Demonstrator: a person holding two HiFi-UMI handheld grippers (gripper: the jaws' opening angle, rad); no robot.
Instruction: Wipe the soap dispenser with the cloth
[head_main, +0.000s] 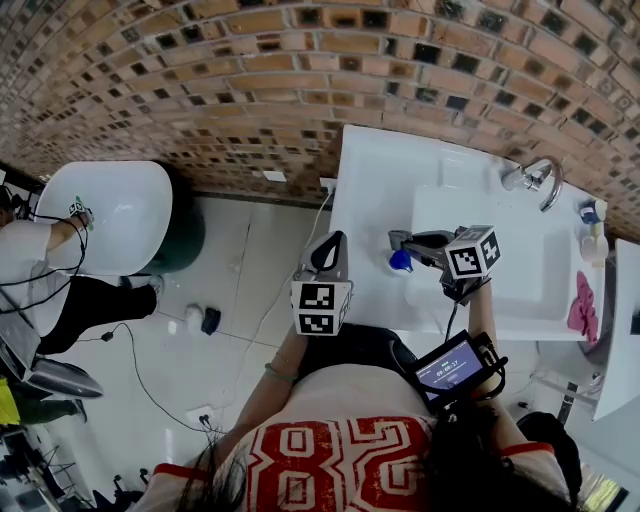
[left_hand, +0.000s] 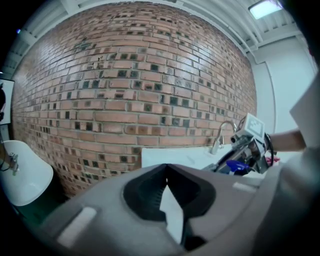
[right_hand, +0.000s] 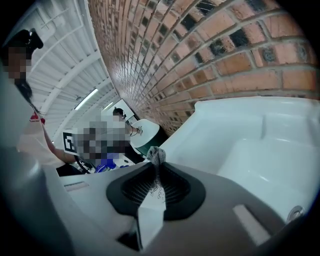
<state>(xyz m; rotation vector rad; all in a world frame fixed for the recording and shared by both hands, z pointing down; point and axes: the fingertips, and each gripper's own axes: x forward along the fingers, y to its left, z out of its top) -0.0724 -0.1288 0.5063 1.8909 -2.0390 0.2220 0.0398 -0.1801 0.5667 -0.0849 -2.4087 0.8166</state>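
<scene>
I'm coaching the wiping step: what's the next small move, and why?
Probably swing the right gripper toward the soap dispenser at the right edge of the sink: its jaws already pinch the cloth, yet point away from it.

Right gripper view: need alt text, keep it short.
The right gripper has its jaws shut on a small grey patterned scrap, likely cloth, with a white sink at right below a brick wall. A second basin sits far off.
</scene>
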